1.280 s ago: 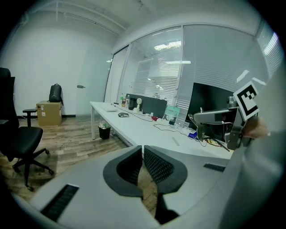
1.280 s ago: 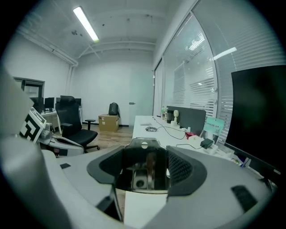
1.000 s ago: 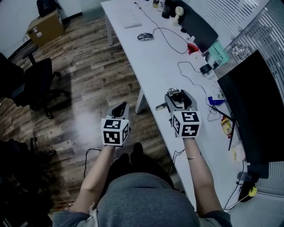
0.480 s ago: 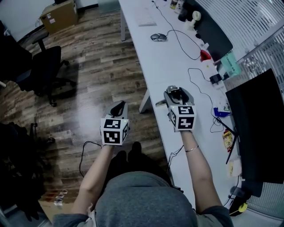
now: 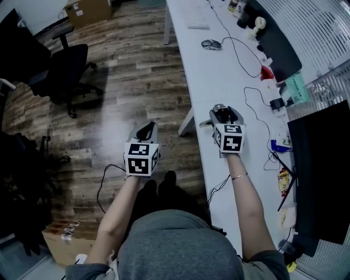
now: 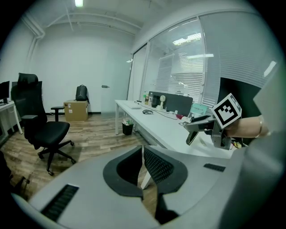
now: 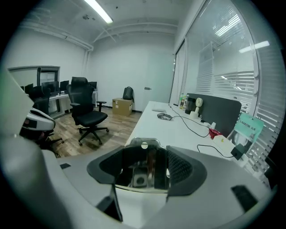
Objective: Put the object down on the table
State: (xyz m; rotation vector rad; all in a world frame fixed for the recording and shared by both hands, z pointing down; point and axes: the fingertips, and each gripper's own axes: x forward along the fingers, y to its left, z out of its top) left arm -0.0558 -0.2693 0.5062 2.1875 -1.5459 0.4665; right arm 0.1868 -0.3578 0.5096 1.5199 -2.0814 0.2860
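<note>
Across the last second the view slides along the long white surface (image 5: 219, 76) toward the mouse (image 5: 210, 44), so the person has moved a little that way. The hold itself does not change. The right gripper (image 5: 225, 114) still hangs well short of the mouse, on the person's side of it, over the strip of surface nearest the floor (image 5: 136, 71).

Its fingers stay clamped on the object (image 7: 143, 156), a clear, glossy packet with a round hang hole at its top. What is inside the packet is too blurred to tell. In the left gripper view the right gripper looks to be held up off the surface, not resting on it. I judge that the put-down has not yet begun. The approach seems finished, and what remains is to lower the packet and let go.

The left gripper (image 6: 142, 166) has its fingers pressed together with nothing between them. It is further from the mouse again, off the surface and out over the floor.

Two containers show. A cardboard box (image 5: 87, 10) stands on the floor, far out to the floor side of the mouse and beyond it, and looks closed. A small dark bin (image 6: 127, 129) stands on the floor beside the desk leg, about level with the mouse. Something pale shows at its mouth, too small to name.
</note>
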